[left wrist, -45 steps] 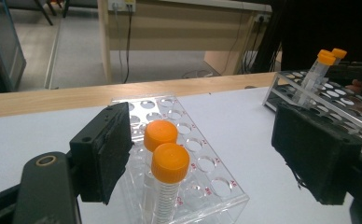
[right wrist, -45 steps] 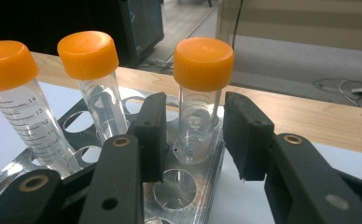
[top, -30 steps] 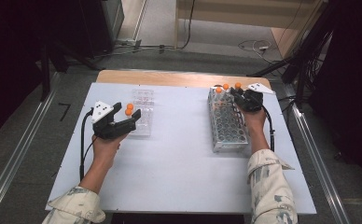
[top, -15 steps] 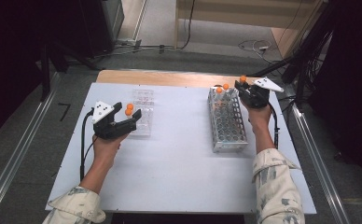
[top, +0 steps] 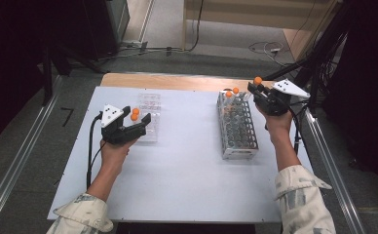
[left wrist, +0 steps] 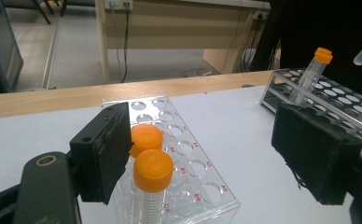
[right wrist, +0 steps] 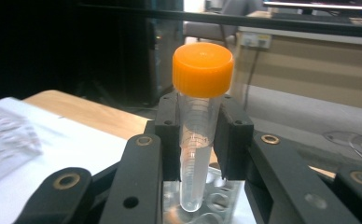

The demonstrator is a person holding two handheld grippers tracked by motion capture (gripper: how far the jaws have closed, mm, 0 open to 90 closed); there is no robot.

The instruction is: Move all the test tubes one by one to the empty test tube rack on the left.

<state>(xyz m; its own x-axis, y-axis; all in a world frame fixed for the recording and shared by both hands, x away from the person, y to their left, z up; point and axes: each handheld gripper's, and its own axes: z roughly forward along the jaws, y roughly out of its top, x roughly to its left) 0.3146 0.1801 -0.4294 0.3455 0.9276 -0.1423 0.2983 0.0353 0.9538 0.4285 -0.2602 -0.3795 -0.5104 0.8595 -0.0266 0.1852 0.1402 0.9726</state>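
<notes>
Leftmost, at about nine o'clock on the white table, the left gripper is held with its jaws set wide apart and nothing pressed between them. Just beside its left jaw, two orange-capped tubes are seen standing upright in the near end of a clear plastic rack, which lies at roughly ten o'clock on the table. Further right, at about two o'clock, a metal tube rack is placed lengthwise, with two orange-capped tubes upright at its far end. At the rack's far right corner, the right gripper is held above the table, clamped on a clear tube with an orange cap. That tube is gripped upright around its middle, its cap above the jaws and its rounded tip hanging clear above the holes of the metal rack.
</notes>
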